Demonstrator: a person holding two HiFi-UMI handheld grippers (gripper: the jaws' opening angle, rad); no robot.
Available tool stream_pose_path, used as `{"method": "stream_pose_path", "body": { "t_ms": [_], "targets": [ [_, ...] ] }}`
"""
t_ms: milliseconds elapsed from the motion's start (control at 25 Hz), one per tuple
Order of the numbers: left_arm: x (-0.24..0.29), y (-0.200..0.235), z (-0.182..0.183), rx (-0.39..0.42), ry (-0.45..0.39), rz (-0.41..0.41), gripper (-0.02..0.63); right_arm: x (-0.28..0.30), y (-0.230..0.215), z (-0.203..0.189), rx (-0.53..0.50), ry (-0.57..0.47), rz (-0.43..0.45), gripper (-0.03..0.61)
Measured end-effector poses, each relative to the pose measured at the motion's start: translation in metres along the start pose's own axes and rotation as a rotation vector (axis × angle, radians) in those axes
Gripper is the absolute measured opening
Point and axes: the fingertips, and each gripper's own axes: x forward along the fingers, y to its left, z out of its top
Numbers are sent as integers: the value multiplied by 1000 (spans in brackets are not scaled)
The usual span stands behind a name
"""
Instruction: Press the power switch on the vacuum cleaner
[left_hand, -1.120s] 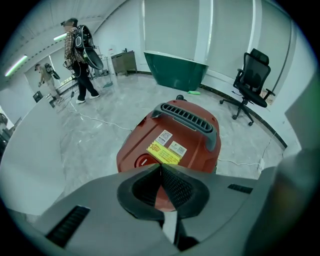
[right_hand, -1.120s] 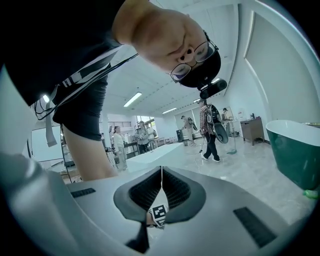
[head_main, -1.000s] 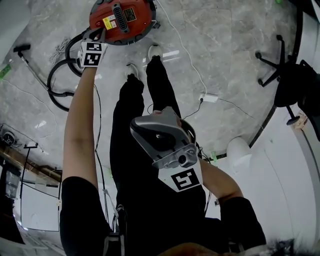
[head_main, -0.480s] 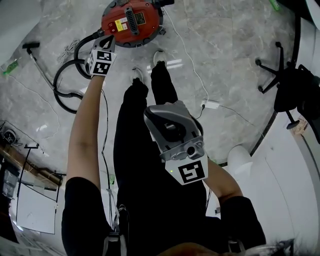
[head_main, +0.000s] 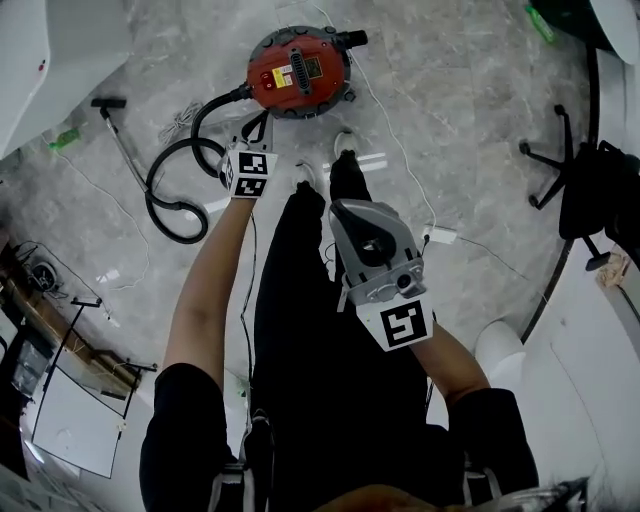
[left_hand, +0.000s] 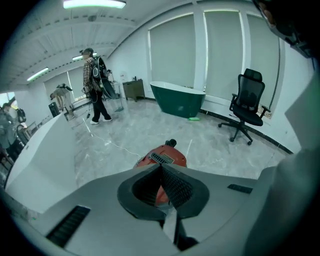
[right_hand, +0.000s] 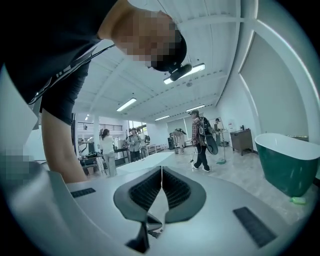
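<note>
The red vacuum cleaner (head_main: 298, 72) stands on the marble floor (head_main: 450, 110) directly ahead of the person's feet, with its black hose (head_main: 178, 172) looped to its left. The left gripper (head_main: 256, 128), arm outstretched, points at the unit's near left edge with jaws pressed together and empty. The right gripper (head_main: 362, 222) is held near the torso, jaws likewise closed on nothing.

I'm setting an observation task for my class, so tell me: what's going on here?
A person stands over a red vacuum cleaner on the floor, holding a gripper in each hand. The left gripper, jaws shut and empty, points down at the vacuum cleaner without touching it. The right gripper, also shut, is held up near the body.
</note>
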Motion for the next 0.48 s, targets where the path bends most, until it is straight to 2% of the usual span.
{"method": "stream_pose_path", "body": {
  "t_ms": [160, 360, 480],
  "targets": [
    [-39, -8, 30, -17, -83, 15, 18, -4, 5, 22, -39, -16, -7, 20],
    [-100, 8, 77, -131, -227, 133, 18, -14, 11, 40, -33, 0, -11, 20],
    [-145, 12, 112, -185, -327, 156, 18, -14, 20, 60, -6, -4, -10, 20]
  ]
}}
